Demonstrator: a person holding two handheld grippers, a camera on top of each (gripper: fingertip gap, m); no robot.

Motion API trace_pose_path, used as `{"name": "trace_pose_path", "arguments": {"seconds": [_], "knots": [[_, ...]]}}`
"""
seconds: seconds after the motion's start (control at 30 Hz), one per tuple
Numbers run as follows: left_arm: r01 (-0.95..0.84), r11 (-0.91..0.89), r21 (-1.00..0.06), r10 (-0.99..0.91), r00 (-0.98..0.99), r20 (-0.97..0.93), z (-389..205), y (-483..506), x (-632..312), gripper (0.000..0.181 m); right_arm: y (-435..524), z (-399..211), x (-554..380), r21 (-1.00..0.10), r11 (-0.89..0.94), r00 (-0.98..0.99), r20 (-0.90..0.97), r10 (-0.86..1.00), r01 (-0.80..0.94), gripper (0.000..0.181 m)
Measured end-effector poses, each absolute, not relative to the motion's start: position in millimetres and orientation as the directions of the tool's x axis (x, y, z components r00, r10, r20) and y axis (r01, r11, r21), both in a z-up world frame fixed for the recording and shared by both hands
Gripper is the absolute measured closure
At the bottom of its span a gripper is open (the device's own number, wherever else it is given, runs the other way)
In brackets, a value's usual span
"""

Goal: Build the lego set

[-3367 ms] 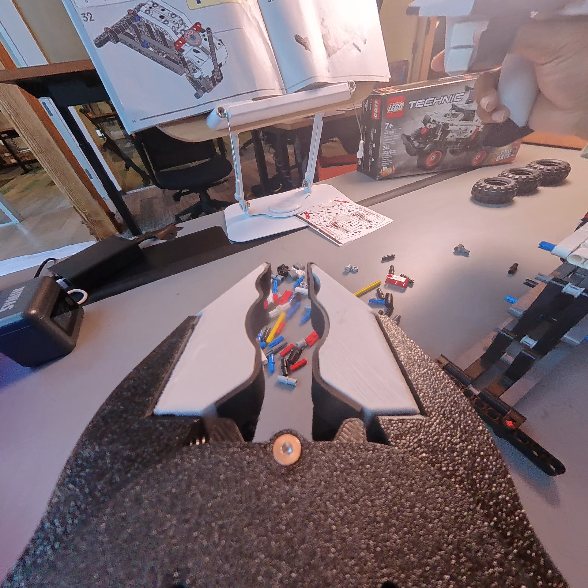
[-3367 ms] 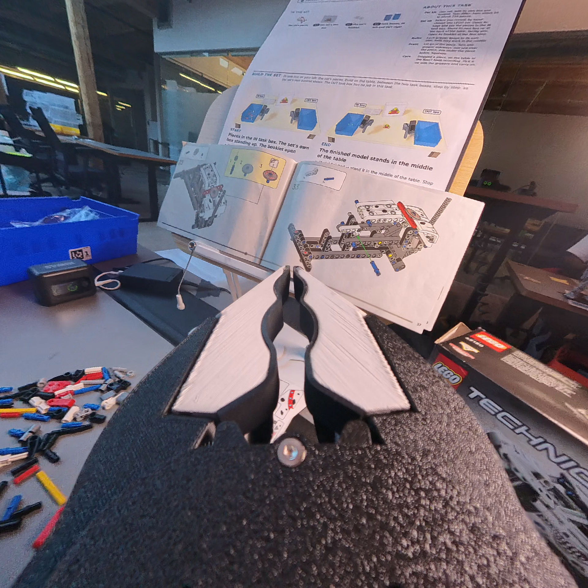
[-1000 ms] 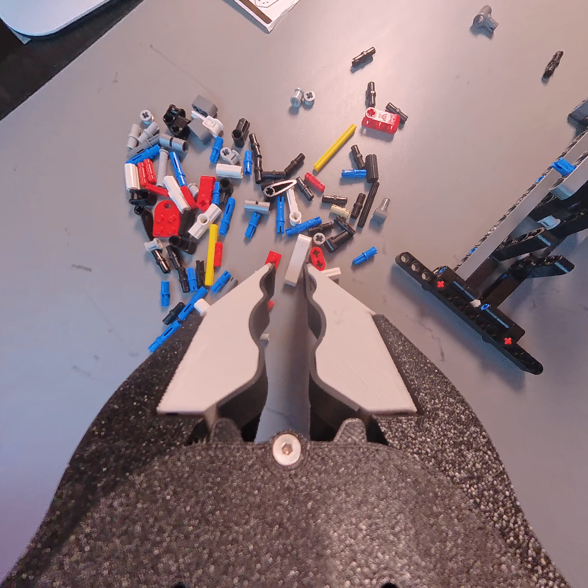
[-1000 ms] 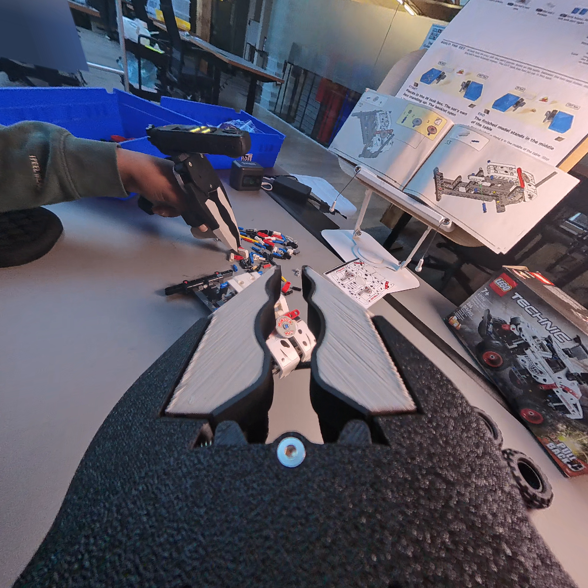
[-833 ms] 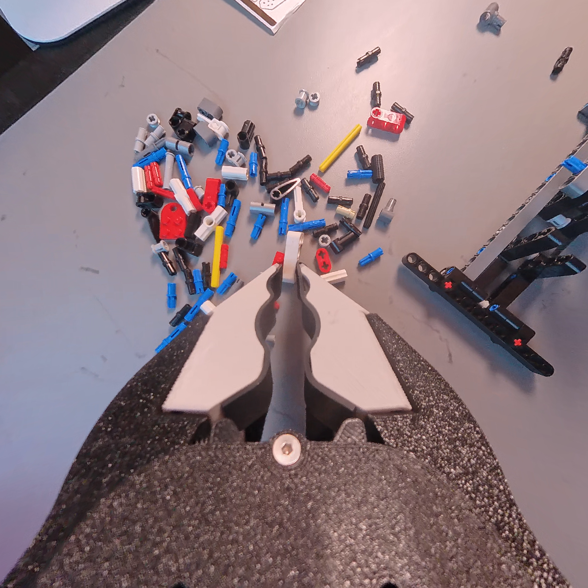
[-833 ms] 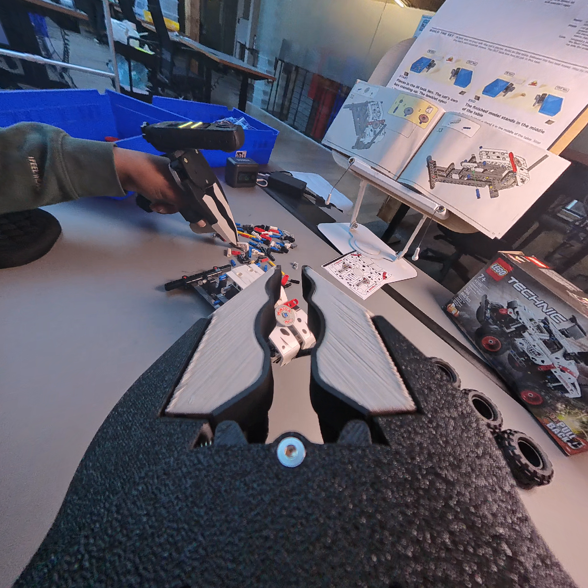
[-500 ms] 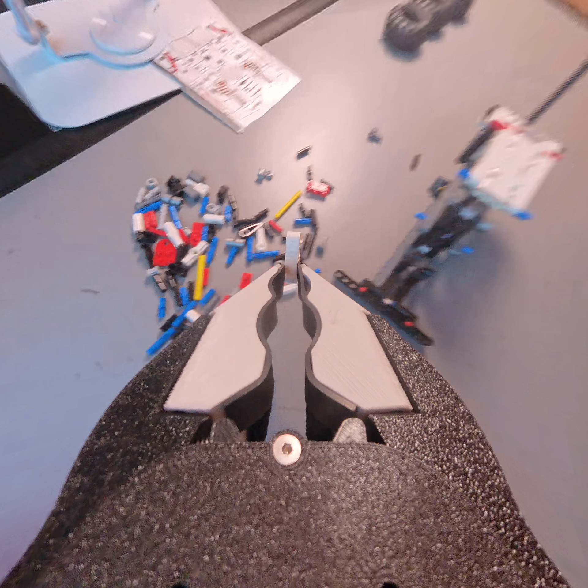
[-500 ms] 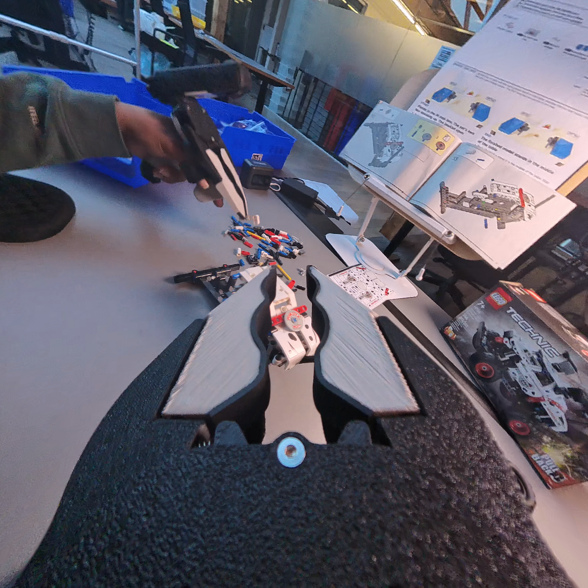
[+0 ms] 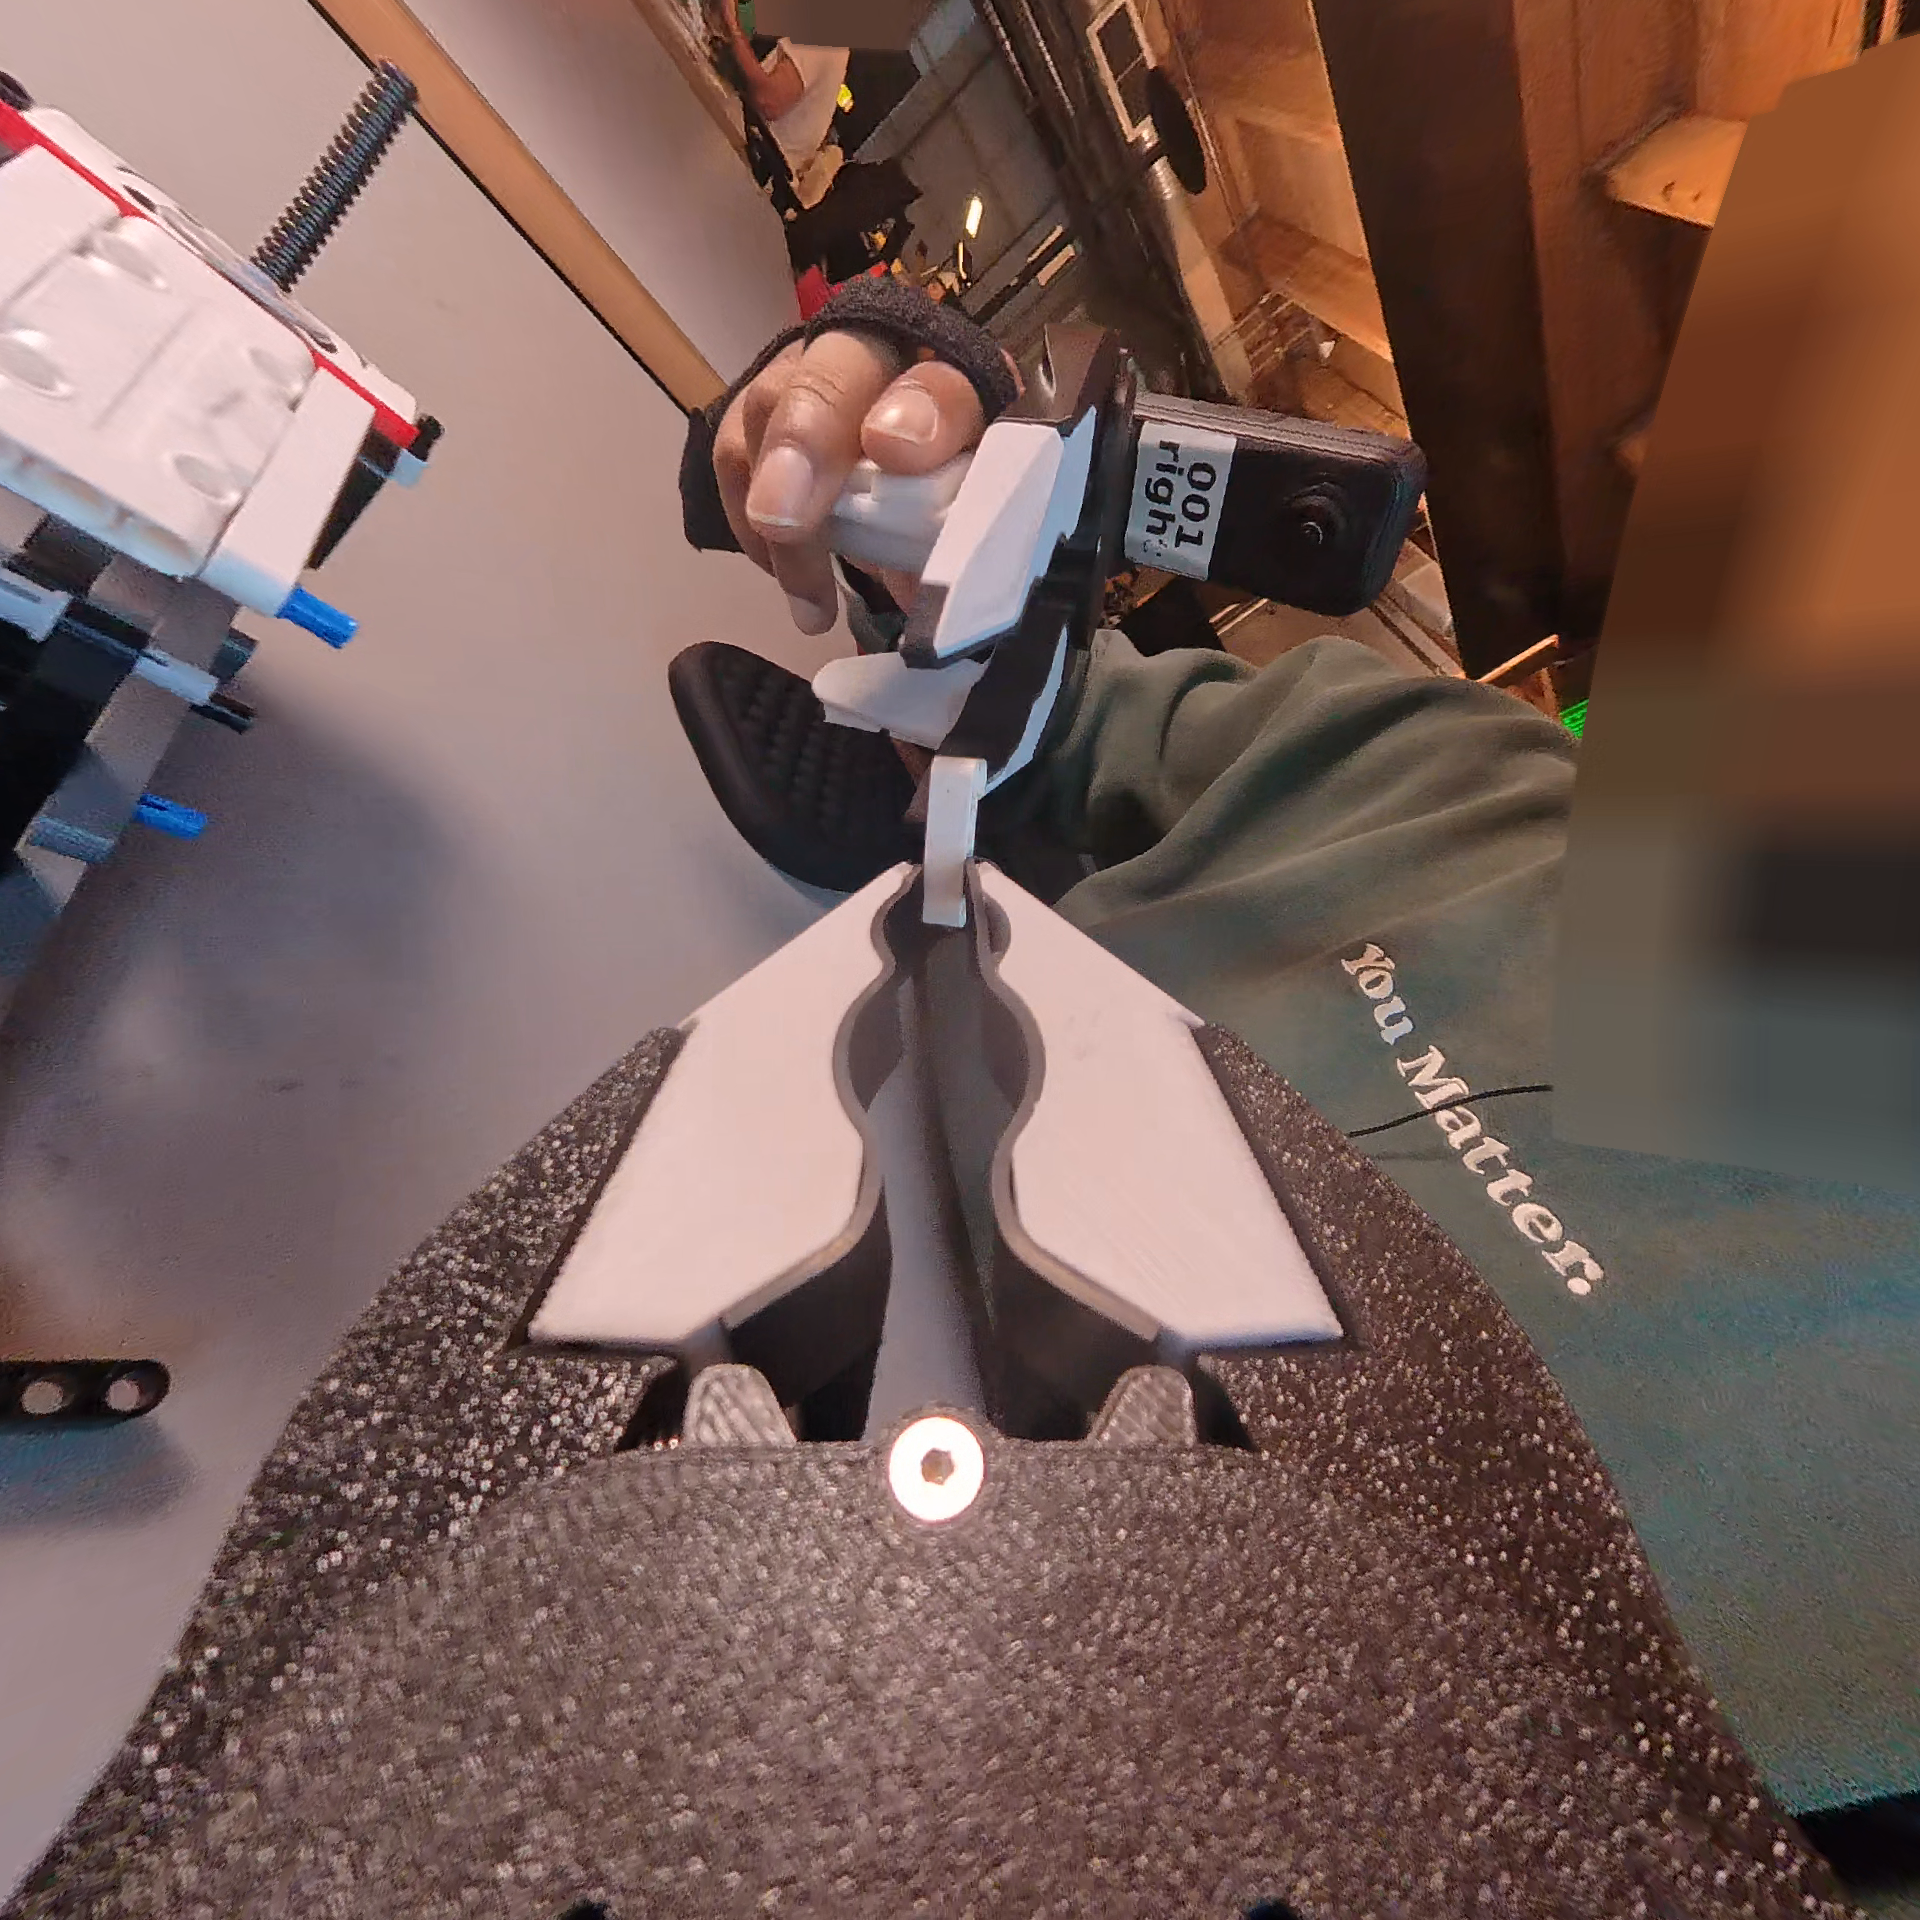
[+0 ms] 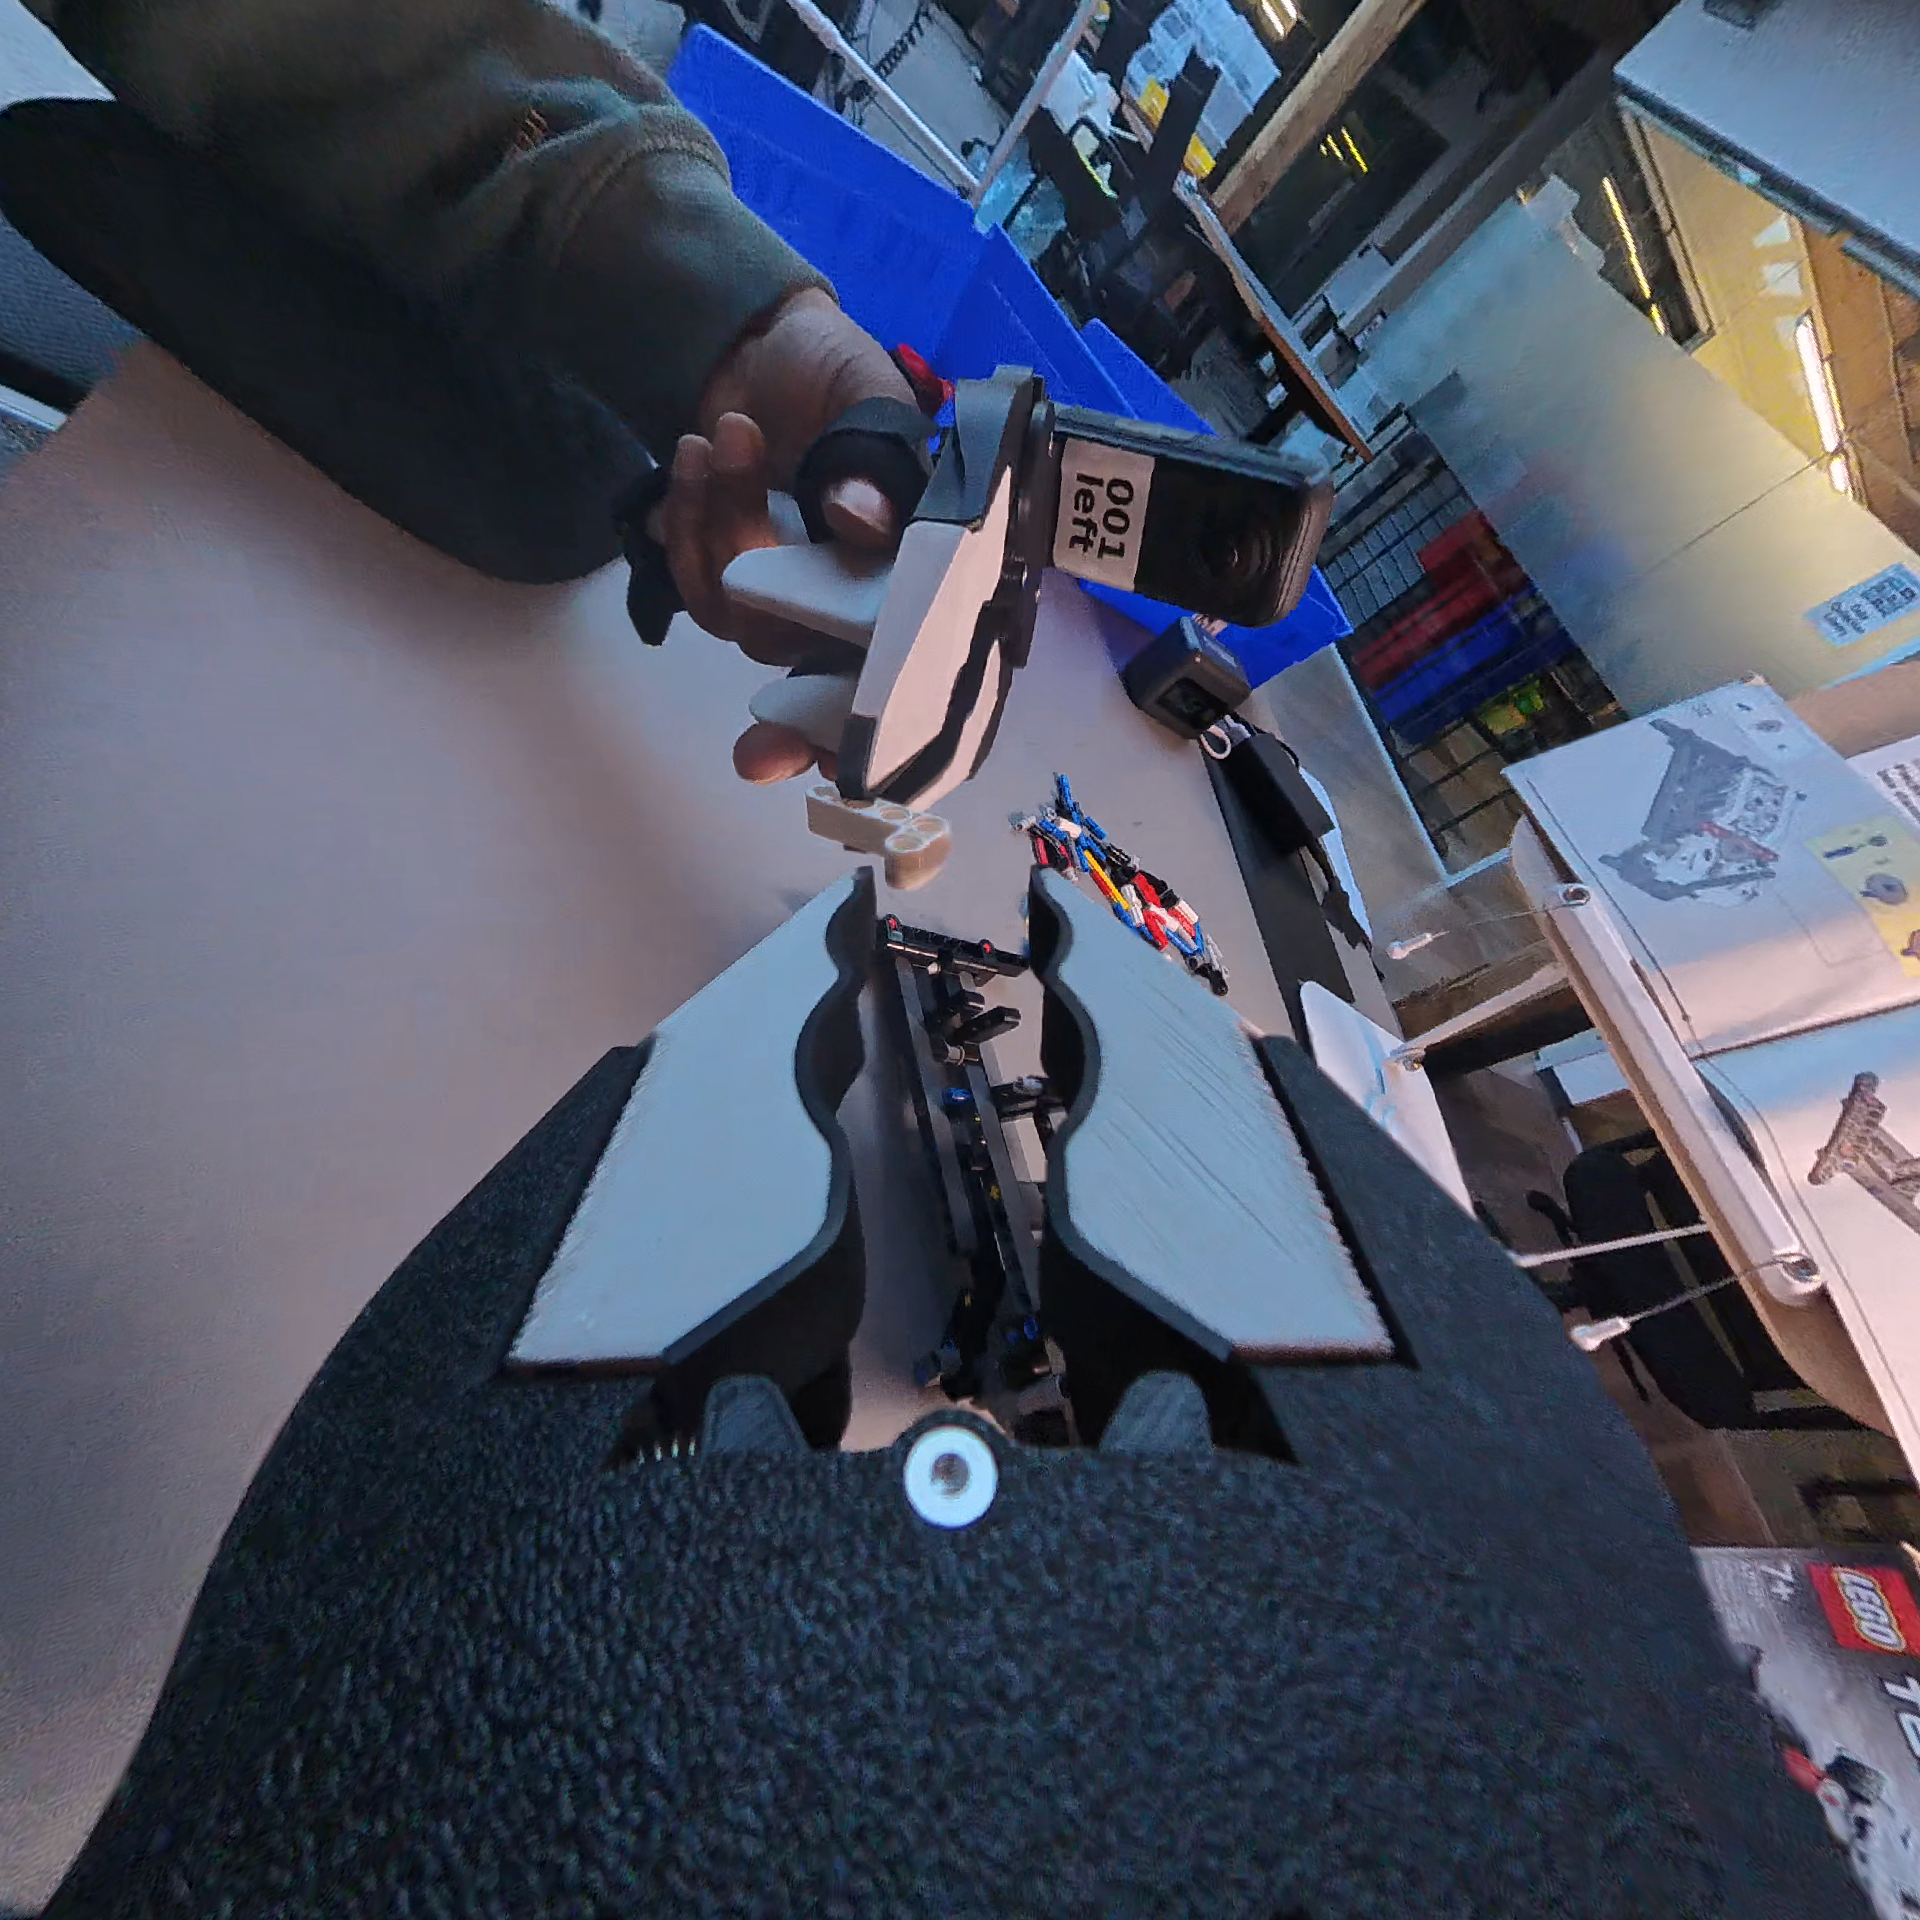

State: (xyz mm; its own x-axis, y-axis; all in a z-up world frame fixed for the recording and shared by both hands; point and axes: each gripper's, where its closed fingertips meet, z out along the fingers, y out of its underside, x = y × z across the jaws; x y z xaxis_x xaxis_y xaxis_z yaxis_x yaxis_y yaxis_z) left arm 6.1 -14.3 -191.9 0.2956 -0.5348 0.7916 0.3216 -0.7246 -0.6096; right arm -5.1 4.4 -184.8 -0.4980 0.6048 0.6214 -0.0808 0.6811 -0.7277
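Our left gripper (image 9: pixel 945 902) pinches one end of the white beam (image 9: pixel 952 844), held in mid-air. Our right gripper (image 10: pixel 945 906), open and empty, faces it; we should close squarely on the free end, above the chassis (image 10: pixel 961 1091).

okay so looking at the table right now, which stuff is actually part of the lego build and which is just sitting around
Part of the build:
white angled beam, pinched in the left gripper
right gripper, open just below it
half-built chassis
pile of loose pins
open instruction booklet

Just lying about:
blue bins
small black camera
Lego box
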Motion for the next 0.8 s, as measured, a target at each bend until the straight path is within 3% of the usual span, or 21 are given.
{"name": "trace_pose_path", "arguments": {"seconds": [0.2,0.33,0.43,0.6,0.7,0.8], "knots": [[0.330,-0.736,-0.591,-0.540,0.239,0.807,-192.5,-17.2,15.7,0.174,-6.1,-186.4,5.0,-0.727,0.681,-0.522,0.616,0.590,-0.088,0.171],[0.345,-0.725,-0.596,-0.536,0.260,0.803,-195.6,-13.9,14.5,0.173,-0.9,-191.8,3.8,-0.794,0.608,-0.531,0.514,0.674,0.002,0.172],[0.338,-0.654,-0.677,-0.549,0.404,0.732,-201.6,-4.9,3.0,0.153,15.5,-205.7,-1.6,-0.832,0.533,-0.503,0.399,0.767,0.153,0.172],[0.052,-0.515,-0.856,-0.567,0.728,0.385,-223.5,3.3,3.1,0.140,24.4,-229.1,-11.5,-0.868,0.284,-0.419,0.099,0.902,0.407,0.172],[-0.114,-0.450,-0.886,-0.509,0.848,0.149,-232.5,13.9,-6.6,0.160,21.1,-228.1,-16.6,-0.876,0.136,-0.396,-0.067,0.916,0.463,0.172],[-0.244,-0.401,-0.883,-0.490,0.872,-0.019,-233.6,14.6,-10.4,0.167,22.5,-228.1,-18.9,-0.864,0.081,-0.375,-0.130,0.918,0.497,0.172]]}}
